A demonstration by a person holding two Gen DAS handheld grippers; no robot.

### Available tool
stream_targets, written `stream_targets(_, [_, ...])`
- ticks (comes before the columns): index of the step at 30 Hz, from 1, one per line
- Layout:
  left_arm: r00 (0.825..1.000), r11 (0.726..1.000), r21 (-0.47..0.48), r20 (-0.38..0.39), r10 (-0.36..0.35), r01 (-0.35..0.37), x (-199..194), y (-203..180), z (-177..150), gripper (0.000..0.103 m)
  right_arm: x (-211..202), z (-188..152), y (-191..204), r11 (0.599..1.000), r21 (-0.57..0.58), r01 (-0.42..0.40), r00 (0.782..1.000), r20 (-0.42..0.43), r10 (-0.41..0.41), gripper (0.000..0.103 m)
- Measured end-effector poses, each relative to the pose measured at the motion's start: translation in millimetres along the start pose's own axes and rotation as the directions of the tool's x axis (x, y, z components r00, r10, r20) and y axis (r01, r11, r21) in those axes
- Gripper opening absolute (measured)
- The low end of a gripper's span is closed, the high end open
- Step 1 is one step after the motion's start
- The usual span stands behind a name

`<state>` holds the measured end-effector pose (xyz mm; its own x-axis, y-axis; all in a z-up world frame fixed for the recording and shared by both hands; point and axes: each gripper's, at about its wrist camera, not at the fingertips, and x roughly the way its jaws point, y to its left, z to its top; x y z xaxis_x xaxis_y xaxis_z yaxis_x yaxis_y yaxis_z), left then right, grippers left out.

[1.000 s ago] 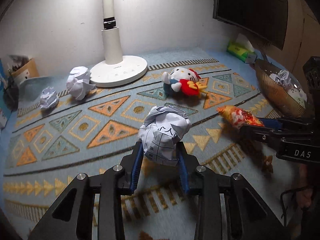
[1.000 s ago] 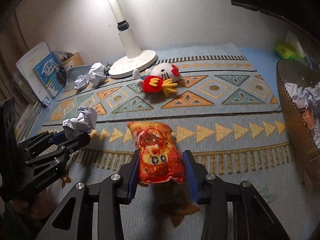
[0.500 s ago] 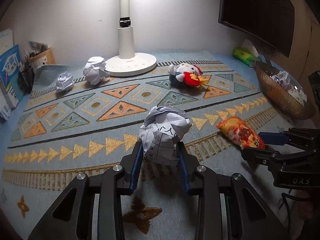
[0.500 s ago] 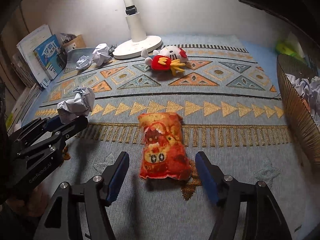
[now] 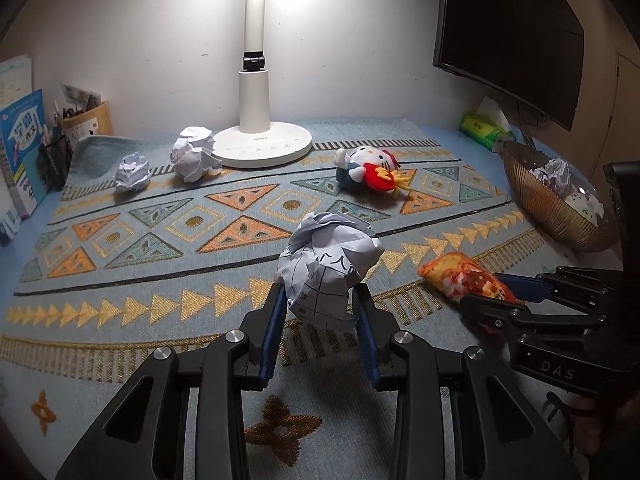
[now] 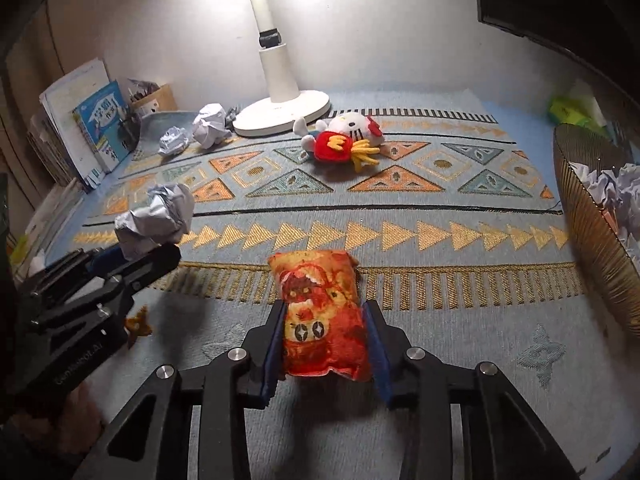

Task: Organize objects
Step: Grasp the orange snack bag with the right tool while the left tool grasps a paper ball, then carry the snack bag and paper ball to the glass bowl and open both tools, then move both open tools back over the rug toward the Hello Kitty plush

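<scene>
The left tool [image 5: 320, 312] clamps a light, crushable paper ball [image 5: 330, 268]; the right tool [image 6: 326, 340], jaws just closing, pinches the soft pouch [image 6: 320, 312] mid-body.

The right tool [image 6: 324, 340] has just been closing: half a second ago its jaws stood wide, well clear of the red snack bag [image 6: 320, 316], and now the blue pads [image 6: 274, 344] press the bag's two sides again, low in the centre of the right wrist frame. In the left wrist frame the lamp base [image 5: 262, 146], the plush toy [image 5: 368, 172] and the two loose paper balls [image 5: 192, 154] sit further toward the right than a second ago.
</scene>
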<state>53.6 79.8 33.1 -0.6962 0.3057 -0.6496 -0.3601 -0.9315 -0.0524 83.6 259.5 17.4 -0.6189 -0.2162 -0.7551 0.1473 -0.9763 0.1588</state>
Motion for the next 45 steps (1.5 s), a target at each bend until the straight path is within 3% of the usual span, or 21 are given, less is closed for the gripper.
stream_targets(5, [0.998,0.998,-0.003,0.024,-0.058,0.058,-15.0,-21.1,6.5,0.031,-44.9,7.8,-26.1,0.997,0.079,-0.006,0.996,0.085,-0.001,0.037])
stream_targets(8, [0.991,0.993,0.001,0.062,-0.116,0.116,-28.7,-41.3,20.9,0.031,-87.4,13.2,-47.6,0.992,0.13,0.002,0.983,0.184,-0.026,0.037])
stream_targets(11, [0.973,0.977,-0.012,0.09,-0.213,0.214,-38.6,-61.6,44.3,0.031,-131.1,16.4,-73.7,0.98,0.194,0.041,0.954,0.285,-0.096,0.037])
stream_targets(15, [0.946,0.955,0.057,0.128,-0.297,0.292,-46.1,-106.6,76.9,0.031,-180.1,21.6,-114.8,0.949,0.298,0.099,0.903,0.374,-0.211,0.037])
stream_targets(20, [0.914,0.92,0.141,0.129,-0.384,0.366,-36.7,-168.3,102.4,0.031,-204.8,27.1,-164.4,0.902,0.39,0.187,0.853,0.391,-0.346,0.037])
stream_targets(27, [0.9,0.889,0.202,0.066,-0.43,0.41,7.4,-238.4,115.6,0.031,-191.0,41.8,-219.2,0.882,0.437,0.176,0.865,0.358,-0.35,0.039])
stream_targets(29, [0.902,0.888,0.204,0.053,-0.429,0.411,22.5,-250.7,121.1,0.032,-179.0,45.3,-228.6,0.877,0.443,0.186,0.893,0.295,-0.338,0.043])
stream_targets(30, [0.901,0.885,0.201,0.032,-0.434,0.419,31.0,-255.8,123.9,0.04,-174.6,44.5,-232.6,0.874,0.449,0.184,0.904,0.273,-0.33,0.043])
stream_targets(31, [0.903,0.886,0.2,0.005,-0.429,0.419,39.3,-260.4,125.5,0.058,-172.3,41.7,-234.9,0.873,0.455,0.173,0.909,0.268,-0.32,0.043])
stream_targets(33, [0.911,0.892,0.202,-0.006,-0.412,0.404,47.3,-264.4,125.4,0.08,-170.8,33.6,-238.2,0.87,0.468,0.155,0.914,0.267,-0.306,0.043])
stream_targets(37, [0.91,0.889,0.204,-0.024,-0.414,0.41,48.5,-255.2,113.1,0.082,-167.0,21.2,-244.3,0.864,0.489,0.117,0.924,0.265,-0.275,0.043])
stream_targets(40, [0.923,0.903,0.202,-0.029,-0.383,0.38,45.7,-241.0,101.6,0.082,-166.1,15.1,-243.2,0.864,0.499,0.073,0.931,0.276,-0.239,0.044])
stream_targets(45, [0.938,0.924,0.165,-0.015,-0.348,0.345,33.2,-211.6,87.5,0.082,-170.3,19.2,-212.5,0.905,0.423,0.048,0.932,0.306,-0.193,0.046])
